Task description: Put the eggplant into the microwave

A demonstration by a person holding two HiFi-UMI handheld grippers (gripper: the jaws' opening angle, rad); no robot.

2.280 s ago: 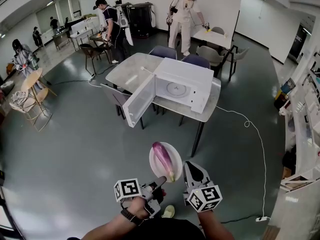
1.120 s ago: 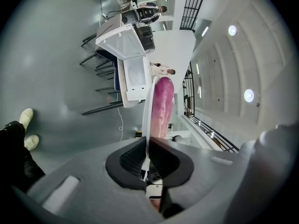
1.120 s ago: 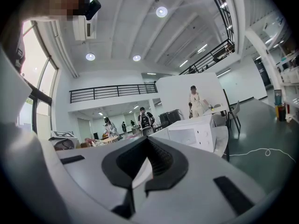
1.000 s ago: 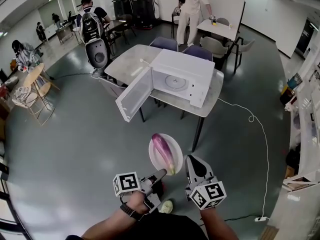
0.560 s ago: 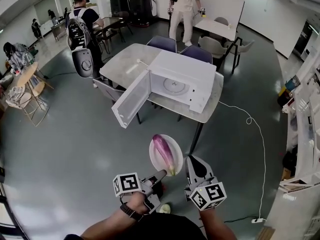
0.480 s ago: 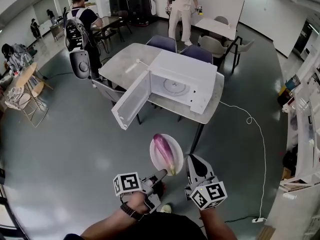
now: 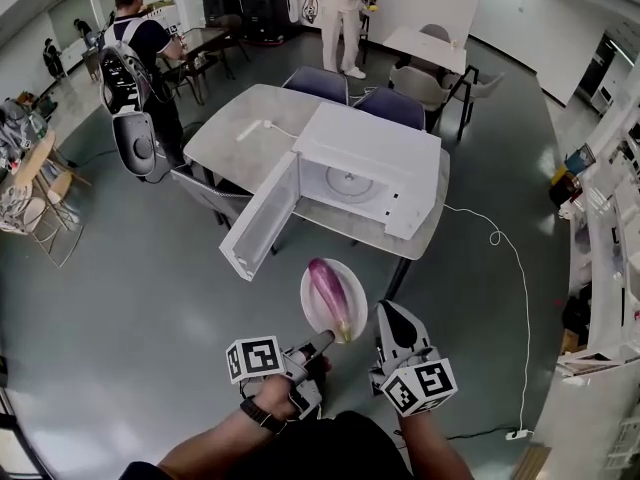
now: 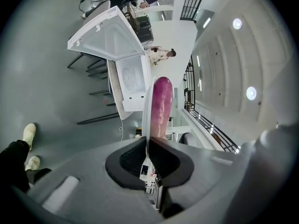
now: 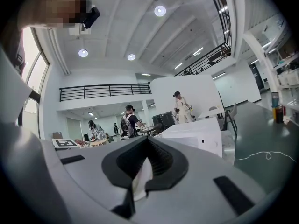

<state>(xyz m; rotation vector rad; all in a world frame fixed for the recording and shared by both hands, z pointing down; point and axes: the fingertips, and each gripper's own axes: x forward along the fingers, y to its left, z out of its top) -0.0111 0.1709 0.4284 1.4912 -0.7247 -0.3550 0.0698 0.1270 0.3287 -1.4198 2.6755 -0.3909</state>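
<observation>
Low in the centre of the head view we carry a white plate between both grippers, and the purple eggplant lies lengthwise on it, well short of the oven. The left gripper has its jaws drawn narrow onto the plate's near rim. In the left gripper view the thin white edge of the plate rises from between the pads, with the eggplant beside it. The right gripper pinches the plate's right edge (in the right gripper view a sliver of white plate shows between the closed pads). Above the plate in the head view, the white microwave sits on a grey table. Its door is swung open toward the lower left, and the round turntable shows inside.
</observation>
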